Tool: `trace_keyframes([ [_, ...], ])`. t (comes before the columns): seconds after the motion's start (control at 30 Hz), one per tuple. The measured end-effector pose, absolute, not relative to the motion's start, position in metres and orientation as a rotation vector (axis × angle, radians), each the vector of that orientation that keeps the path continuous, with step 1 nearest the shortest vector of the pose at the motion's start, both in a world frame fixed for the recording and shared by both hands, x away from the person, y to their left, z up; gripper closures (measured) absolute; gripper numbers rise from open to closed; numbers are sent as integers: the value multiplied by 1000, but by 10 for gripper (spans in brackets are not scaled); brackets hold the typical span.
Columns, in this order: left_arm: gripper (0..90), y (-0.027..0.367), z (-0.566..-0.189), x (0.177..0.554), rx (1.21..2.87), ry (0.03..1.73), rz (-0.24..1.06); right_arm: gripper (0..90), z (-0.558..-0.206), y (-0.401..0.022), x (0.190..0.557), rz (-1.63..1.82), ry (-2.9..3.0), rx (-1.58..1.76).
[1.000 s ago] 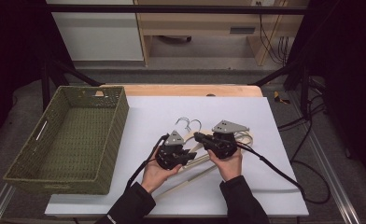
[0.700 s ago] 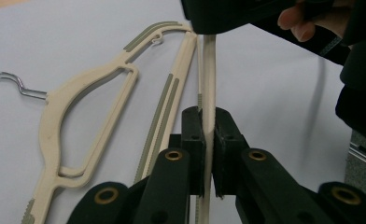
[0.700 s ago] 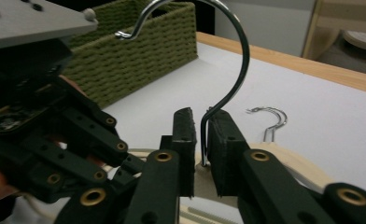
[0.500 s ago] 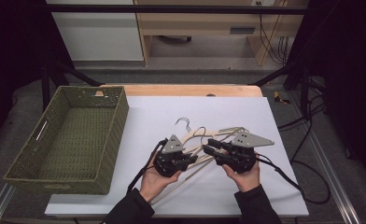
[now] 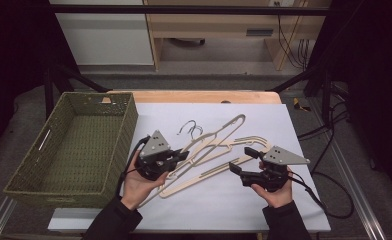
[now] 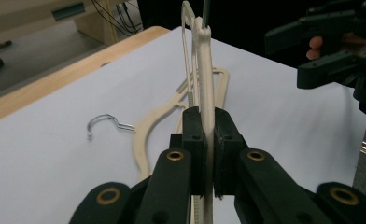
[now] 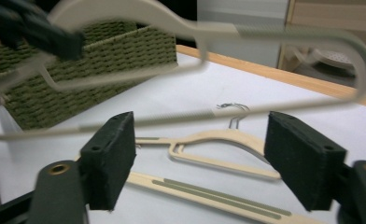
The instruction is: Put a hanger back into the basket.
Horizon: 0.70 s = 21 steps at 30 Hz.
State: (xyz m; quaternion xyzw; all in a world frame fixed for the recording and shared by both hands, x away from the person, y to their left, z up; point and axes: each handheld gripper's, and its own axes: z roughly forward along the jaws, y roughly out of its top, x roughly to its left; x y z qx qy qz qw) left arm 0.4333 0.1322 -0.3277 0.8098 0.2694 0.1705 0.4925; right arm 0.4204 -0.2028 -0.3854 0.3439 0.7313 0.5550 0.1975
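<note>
Cream hanger (image 6: 204,70) clamped upright by left hand-held gripper (image 6: 208,154).

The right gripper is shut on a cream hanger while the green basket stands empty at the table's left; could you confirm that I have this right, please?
Not quite: the left gripper is the one shut on a cream hanger, as the left gripper view shows. The right gripper is open. The green basket does stand empty at the left.
</note>
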Motion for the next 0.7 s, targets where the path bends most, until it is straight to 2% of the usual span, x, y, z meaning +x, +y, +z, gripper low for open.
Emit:
trace_keyframes([
  [0.3,859,176,-297,443,1962,686,523,98,-388,-212,420,1525,2008,1012],
  [0.7,859,241,-274,465,1942,749,547,79,-390,-215,421,1506,2008,1032],
])
